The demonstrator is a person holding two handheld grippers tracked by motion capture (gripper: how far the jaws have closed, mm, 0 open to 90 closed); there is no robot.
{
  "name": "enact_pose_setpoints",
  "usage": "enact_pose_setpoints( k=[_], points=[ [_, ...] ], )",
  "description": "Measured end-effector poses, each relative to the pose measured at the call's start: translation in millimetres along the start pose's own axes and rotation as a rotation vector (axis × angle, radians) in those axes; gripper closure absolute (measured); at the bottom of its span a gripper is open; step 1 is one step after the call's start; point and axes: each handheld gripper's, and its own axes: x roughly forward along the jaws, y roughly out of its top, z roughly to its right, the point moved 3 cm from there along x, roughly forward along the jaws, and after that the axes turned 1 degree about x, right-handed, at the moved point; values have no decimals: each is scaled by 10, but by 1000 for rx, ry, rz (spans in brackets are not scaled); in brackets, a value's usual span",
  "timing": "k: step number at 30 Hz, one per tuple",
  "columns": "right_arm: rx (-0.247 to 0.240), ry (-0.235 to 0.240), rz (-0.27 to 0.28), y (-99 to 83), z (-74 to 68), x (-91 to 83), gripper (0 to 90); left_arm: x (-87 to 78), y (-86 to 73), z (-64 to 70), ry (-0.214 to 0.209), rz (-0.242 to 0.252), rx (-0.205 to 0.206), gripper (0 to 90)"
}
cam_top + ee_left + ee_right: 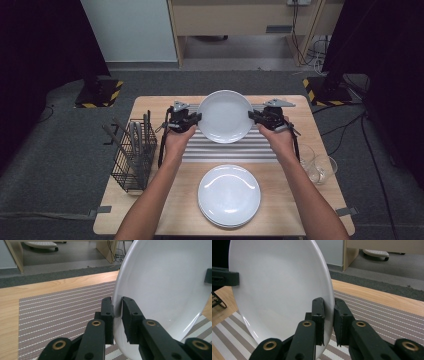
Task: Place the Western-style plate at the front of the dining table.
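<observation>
White and glossy, the plate point(225, 116) is held up on edge above the far middle of the table point(150, 107), its face turned toward the near side, with one gripper on each side of it.

Going left to right: a black wire rack point(133, 155) with grey utensils stands at the table's left edge. Just right of it the left gripper point(194, 120) pinches the plate's left rim; in the left gripper view its jaws are closed on the rim, one jaw on the face and one on the back. The plate hangs between the two grippers over the striped mat point(227, 150), clear of it as far as the gripper views show. The right gripper point(254, 117) clamps the right rim in the same way, jaws together with the rim between them in the right gripper view.

Near the front edge, below the lifted plate, a stack point(229, 196) of white plates lies flat. Two clear glasses point(315, 162) stand at the table's right edge, near the right forearm.
</observation>
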Motion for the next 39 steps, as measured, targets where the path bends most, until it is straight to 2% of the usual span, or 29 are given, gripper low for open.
enact_pose_setpoints(
  k=[8,13,16,26,39],
  points=[
    [0,1,-8,-15,-3,68,801,14,-19,-42,12,-14,2,794],
    [17,4,-9,-33,-13,117,801,26,-29,-72,22,-21,-2,792],
    [17,7,-15,-37,-14,142,800,28,-24,-78,33,-12,-3,792],
    [18,-5,-38,-50,13,225,799,123,-73,-128,30,-28,-17,790],
    [49,1,-63,-118,58,360,797,212,-135,-192,34,-45,-36,792]
  ],
)
